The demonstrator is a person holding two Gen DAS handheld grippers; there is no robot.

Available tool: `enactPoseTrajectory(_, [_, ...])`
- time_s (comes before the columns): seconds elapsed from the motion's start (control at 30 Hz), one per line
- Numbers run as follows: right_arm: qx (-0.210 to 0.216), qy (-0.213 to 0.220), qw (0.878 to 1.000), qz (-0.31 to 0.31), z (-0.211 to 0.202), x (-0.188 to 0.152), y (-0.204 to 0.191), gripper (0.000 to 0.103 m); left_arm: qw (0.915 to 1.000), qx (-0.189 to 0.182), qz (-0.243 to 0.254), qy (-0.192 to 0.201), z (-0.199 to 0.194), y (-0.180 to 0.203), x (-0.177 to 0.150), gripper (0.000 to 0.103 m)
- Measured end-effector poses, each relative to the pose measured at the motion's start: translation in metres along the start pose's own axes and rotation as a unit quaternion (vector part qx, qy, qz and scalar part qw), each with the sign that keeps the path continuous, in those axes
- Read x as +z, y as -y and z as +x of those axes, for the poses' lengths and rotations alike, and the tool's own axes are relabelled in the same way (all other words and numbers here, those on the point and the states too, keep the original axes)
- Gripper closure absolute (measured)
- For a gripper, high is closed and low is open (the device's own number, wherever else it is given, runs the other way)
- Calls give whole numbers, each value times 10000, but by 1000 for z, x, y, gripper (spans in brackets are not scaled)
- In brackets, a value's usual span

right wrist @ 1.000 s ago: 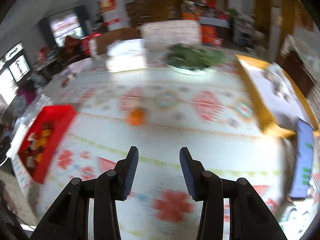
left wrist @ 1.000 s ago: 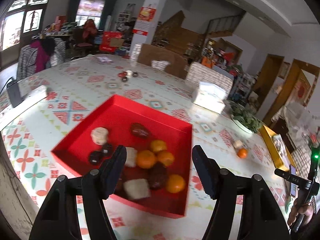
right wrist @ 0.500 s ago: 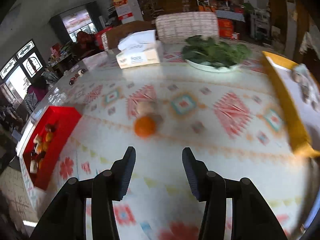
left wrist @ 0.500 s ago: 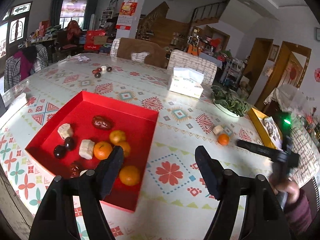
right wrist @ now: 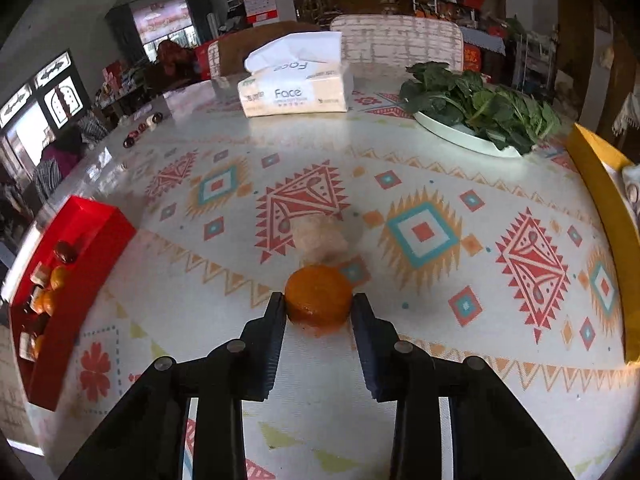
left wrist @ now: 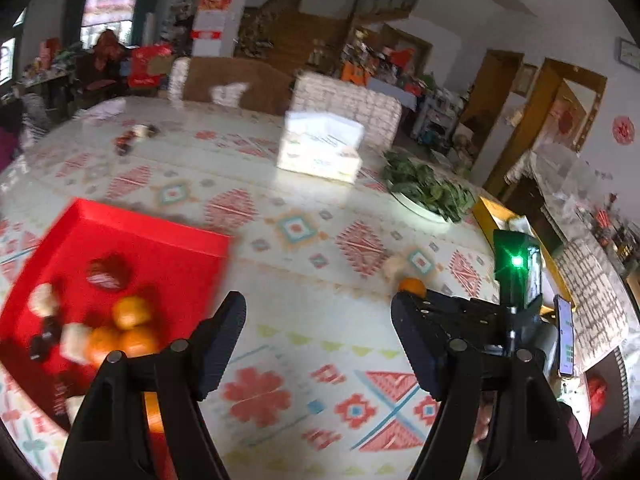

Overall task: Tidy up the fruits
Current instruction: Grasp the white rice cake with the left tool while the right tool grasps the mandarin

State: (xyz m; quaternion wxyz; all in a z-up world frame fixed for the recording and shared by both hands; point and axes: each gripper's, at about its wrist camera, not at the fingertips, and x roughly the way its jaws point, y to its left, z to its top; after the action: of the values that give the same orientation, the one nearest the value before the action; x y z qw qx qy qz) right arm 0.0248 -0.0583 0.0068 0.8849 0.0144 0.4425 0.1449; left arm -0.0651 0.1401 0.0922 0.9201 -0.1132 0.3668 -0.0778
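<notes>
Right hand-held gripper (right wrist: 319, 310) clamped across orange (right wrist: 319, 300) on table (right wrist: 400, 360); left hand-held gripper (left wrist: 318, 340) apart, empty; fruit judged light, soft-skinned, grip mid-girth gently.

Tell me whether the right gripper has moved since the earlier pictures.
Yes. The right gripper has closed in on the orange toward the tissue box; its fingertips now flank the orange.
</notes>
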Motion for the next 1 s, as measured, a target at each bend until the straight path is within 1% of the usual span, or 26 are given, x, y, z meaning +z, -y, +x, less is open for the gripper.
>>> enactPoseTrajectory(0.07, [-8, -33, 9999, 129, -4, -1, 8, 67, 9997, -30, 229, -126, 16, 15, 2, 29])
enactPoseTrajectory(0.13, [48, -49, 9992, 388, -15, -3, 24, 67, 9983, -32, 553, -185, 31, 32, 3, 29])
enactPoseTrajectory(0.2, [116, 74, 9981, 607, -29, -4, 39, 67, 9958, -99, 891, -188, 46, 49, 4, 29])
enactPoseTrajectory(0.27, [178, 227, 9965, 789, -41, -2, 52, 67, 9910, -221, 1297, -237, 70, 68, 4, 29])
enactPoseTrajectory(0.3, [212, 305, 9954, 884, -46, -1, 58, 67, 9892, -212, 1423, -287, 81, 74, 4, 29])
enactPoseTrajectory(0.37, [306, 400, 9932, 1045, -52, 1, 68, 67, 9855, -156, 1625, -462, 107, 85, 7, 29])
enactPoseTrajectory(0.43, [338, 429, 9919, 1148, -55, 2, 77, 67, 9832, -196, 1713, -608, 131, 93, 10, 29])
enactPoseTrajectory(0.53, [293, 421, 9910, 1240, -55, 3, 85, 67, 9808, -126, 1832, -657, 152, 99, 14, 30])
enactPoseTrajectory(0.57, [299, 406, 9907, 1263, -54, 3, 86, 67, 9798, -150, 1864, -714, 160, 102, 14, 32])
enactPoseTrajectory(0.6, [324, 377, 9903, 1295, -53, 4, 88, 67, 9790, -153, 1885, -755, 164, 104, 15, 42])
enactPoseTrajectory(0.63, [335, 368, 9901, 1313, -52, 3, 89, 67, 9777, -120, 1925, -827, 170, 105, 14, 57])
enactPoseTrajectory(0.7, [346, 354, 9899, 1327, -51, 3, 90, 67, 9752, -66, 2000, -947, 178, 108, 10, 73])
enactPoseTrajectory(0.73, [348, 348, 9899, 1326, -51, 3, 90, 67, 9749, -45, 2016, -941, 178, 108, 9, 76])
enactPoseTrajectory(0.77, [348, 343, 9899, 1327, -51, 3, 90, 67, 9755, -12, 2007, -904, 176, 108, 9, 82])
enactPoseTrajectory(0.8, [351, 336, 9900, 1325, -51, 3, 90, 67, 9759, 12, 2003, -870, 173, 106, 9, 85])
enactPoseTrajectory(0.87, [355, 327, 9900, 1322, -49, 2, 90, 67, 9784, 77, 1928, -745, 163, 103, 10, 86])
enactPoseTrajectory(1.0, [495, 319, 9890, 1359, -47, 1, 91, 67, 9865, -44, 1572, -461, 126, 85, 12, 86])
